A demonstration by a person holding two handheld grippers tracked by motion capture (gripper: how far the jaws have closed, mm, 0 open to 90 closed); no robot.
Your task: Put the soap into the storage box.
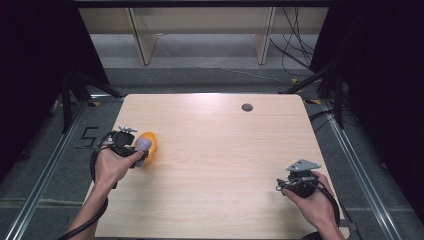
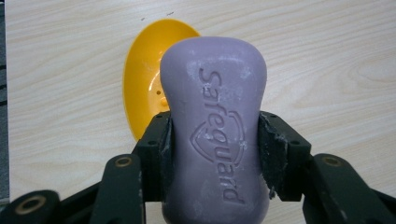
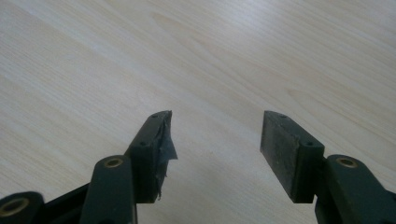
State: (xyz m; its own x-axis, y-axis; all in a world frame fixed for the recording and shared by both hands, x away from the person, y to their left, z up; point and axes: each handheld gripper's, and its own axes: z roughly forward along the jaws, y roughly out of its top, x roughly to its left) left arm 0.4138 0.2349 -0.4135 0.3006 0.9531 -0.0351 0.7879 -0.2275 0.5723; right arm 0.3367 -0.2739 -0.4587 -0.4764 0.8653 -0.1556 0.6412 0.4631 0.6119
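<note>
Purple soap bar [image 2: 215,126] sits closest to the lens in the left gripper view, pinched at its waist between both jaws of the left gripper [image 2: 215,154], embossed face up, pads bearing on the narrow sides. Yellow soap dish [image 2: 140,84] lies on the table [image 2: 327,70] just beyond and partly under the bar; can't tell whether the bar touches the dish or hangs just over it. High view puts the left gripper [image 1: 131,146] and soap at the table's left side, with the dish [image 1: 150,142] showing past the left hand [image 1: 112,165]. Right gripper [image 3: 215,140] is wide open with nothing between its jaws, bare wood below it; its left pad covering looks torn and peeling. In the high view it rests near the right front corner [image 1: 299,184], well apart from the soap. Step in hand reads as seating the bar in the dish, or lifting it clear, I can't say which. To do it well: keep the bar's long axis lined up with the dish's long axis, hold it level, move straight along the vertical, squeeze only lightly since soap is slick and marks easily, and release only once it's centred in the hollow
</note>
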